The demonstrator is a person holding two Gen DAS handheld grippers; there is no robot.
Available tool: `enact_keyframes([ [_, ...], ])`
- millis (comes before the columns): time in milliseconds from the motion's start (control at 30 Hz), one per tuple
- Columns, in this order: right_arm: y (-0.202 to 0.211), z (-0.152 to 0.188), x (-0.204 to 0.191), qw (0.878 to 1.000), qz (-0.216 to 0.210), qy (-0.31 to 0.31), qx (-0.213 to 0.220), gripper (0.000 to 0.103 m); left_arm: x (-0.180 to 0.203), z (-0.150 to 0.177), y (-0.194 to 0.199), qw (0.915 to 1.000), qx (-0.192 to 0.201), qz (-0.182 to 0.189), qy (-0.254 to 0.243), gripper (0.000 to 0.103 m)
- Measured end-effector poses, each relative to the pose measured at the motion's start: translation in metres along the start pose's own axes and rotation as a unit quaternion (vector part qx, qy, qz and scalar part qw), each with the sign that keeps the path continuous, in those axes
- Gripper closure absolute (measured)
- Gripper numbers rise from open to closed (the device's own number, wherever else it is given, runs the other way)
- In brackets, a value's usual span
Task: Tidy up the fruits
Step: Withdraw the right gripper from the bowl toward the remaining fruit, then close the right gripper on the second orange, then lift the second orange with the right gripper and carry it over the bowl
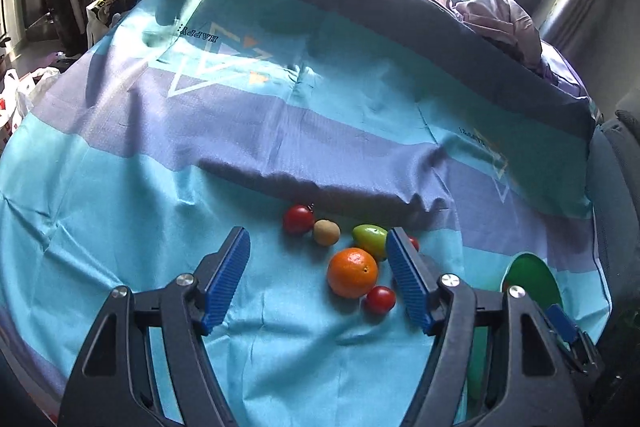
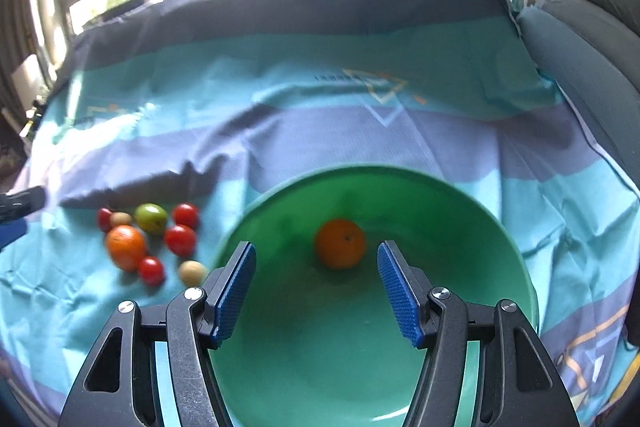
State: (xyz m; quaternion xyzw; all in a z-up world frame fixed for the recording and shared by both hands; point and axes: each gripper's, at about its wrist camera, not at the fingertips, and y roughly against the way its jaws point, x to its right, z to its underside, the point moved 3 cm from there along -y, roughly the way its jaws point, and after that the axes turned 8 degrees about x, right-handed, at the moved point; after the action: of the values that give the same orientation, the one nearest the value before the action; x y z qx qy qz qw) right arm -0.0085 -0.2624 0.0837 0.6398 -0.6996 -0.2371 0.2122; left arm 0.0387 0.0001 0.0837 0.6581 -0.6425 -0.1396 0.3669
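Note:
A green bowl (image 2: 460, 219) sits on the blue striped cloth and holds one orange (image 2: 340, 243). My right gripper (image 2: 316, 251) is open and empty above the bowl, with the orange just beyond its fingertips. To the bowl's left lies a cluster of fruit: an orange (image 2: 125, 247), a green fruit (image 2: 151, 218), several small red tomatoes (image 2: 180, 239) and two small beige fruits (image 2: 192, 272). My left gripper (image 1: 318, 239) is open and empty over this cluster, near the orange (image 1: 352, 272), green fruit (image 1: 370, 238), a red tomato (image 1: 298, 219) and a beige fruit (image 1: 326, 233). The bowl's edge (image 1: 532, 277) shows at right.
The cloth (image 1: 280, 131) covers a table with folds and wrinkles. A heap of pinkish fabric (image 1: 500, 19) lies at the far edge by the windows. A grey chair (image 2: 592, 39) stands at the right. Bags and clutter (image 1: 24, 95) lie on the floor at left.

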Motion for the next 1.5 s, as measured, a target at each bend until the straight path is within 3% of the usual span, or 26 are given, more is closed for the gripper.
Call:
enact_keyframes([
  [67, 0.009, -0.008, -0.006, 1.0, -0.025, -0.013, 0.011, 0.039, 0.001, 0.001, -0.005, 0.9998, -0.003, 0.0, -0.019, 0.032],
  [167, 0.013, -0.023, -0.024, 0.995, -0.099, -0.019, 0.006, 0.039, -0.002, 0.005, -0.016, 0.9993, -0.021, 0.004, -0.031, 0.032],
  [300, -0.004, -0.042, -0.058, 0.975, -0.21, -0.054, -0.037, 0.039, 0.0, 0.016, -0.035, 0.9973, -0.061, 0.019, -0.038, 0.033],
  [367, -0.022, -0.043, -0.074, 0.967, -0.233, -0.07, -0.068, 0.039, 0.003, 0.023, -0.044, 0.9952, -0.08, 0.026, -0.051, 0.033],
  [500, -0.063, -0.037, -0.097, 0.958, -0.242, -0.085, -0.131, 0.039, 0.004, 0.038, -0.059, 0.9921, -0.108, 0.024, -0.059, 0.034],
  [567, -0.076, -0.029, -0.105, 0.948, -0.262, -0.1, -0.15, 0.039, 0.007, 0.042, -0.066, 0.9899, -0.121, 0.05, -0.054, 0.033],
  [667, -0.089, -0.018, -0.117, 0.937, -0.283, -0.103, -0.179, 0.039, 0.006, 0.043, -0.07, 0.9905, -0.12, 0.046, -0.048, 0.034],
  [900, -0.105, -0.001, -0.124, 0.932, -0.279, -0.085, -0.217, 0.044, 0.01, 0.043, -0.078, 0.9887, -0.132, 0.068, -0.025, 0.034],
  [1233, -0.12, 0.007, -0.122, 0.93, -0.268, -0.082, -0.238, 0.045, 0.017, 0.048, -0.089, 0.9867, -0.141, 0.068, -0.043, 0.035],
  [1433, -0.125, 0.013, -0.13, 0.922, -0.283, -0.078, -0.253, 0.045, 0.02, 0.051, -0.09, 0.9864, -0.133, 0.074, -0.061, 0.045],
  [1500, -0.125, 0.016, -0.134, 0.919, -0.291, -0.072, -0.256, 0.048, 0.023, 0.053, -0.09, 0.9852, -0.135, 0.083, -0.064, 0.058],
])
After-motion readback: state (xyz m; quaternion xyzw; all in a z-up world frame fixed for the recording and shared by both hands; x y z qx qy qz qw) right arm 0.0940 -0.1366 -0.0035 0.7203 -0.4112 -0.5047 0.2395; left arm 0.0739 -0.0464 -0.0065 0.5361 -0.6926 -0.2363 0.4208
